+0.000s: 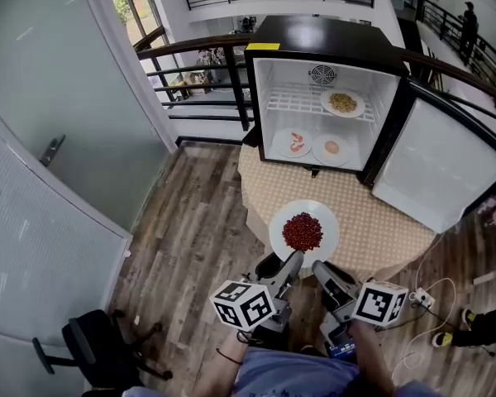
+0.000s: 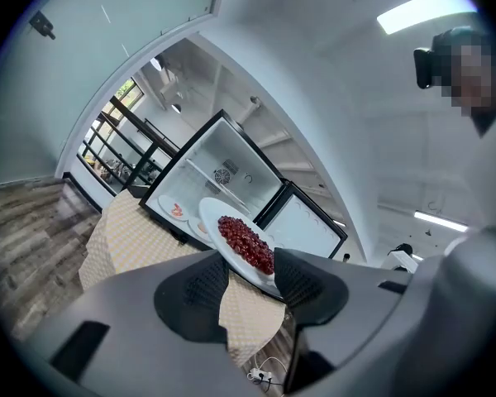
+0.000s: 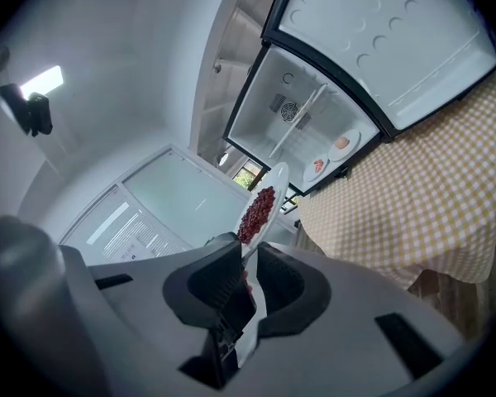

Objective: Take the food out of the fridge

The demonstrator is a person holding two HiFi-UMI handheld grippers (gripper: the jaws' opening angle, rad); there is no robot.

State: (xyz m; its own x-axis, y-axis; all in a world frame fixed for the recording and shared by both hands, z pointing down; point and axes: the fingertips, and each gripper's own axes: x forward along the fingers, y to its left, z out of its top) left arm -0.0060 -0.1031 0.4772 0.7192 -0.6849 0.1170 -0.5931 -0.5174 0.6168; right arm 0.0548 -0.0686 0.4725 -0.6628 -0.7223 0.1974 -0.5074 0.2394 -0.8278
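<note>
Checked cloth runs from me to the open fridge at the far side. My right claw is pinched on the near rim of the plate of red food, which is out of the fridge and over the near cloth. My left claw stands wide, the rim beside one jaw, gripping nothing. I'd keep the plate level, set it flat, then let go. Three more plates sit inside.
</note>
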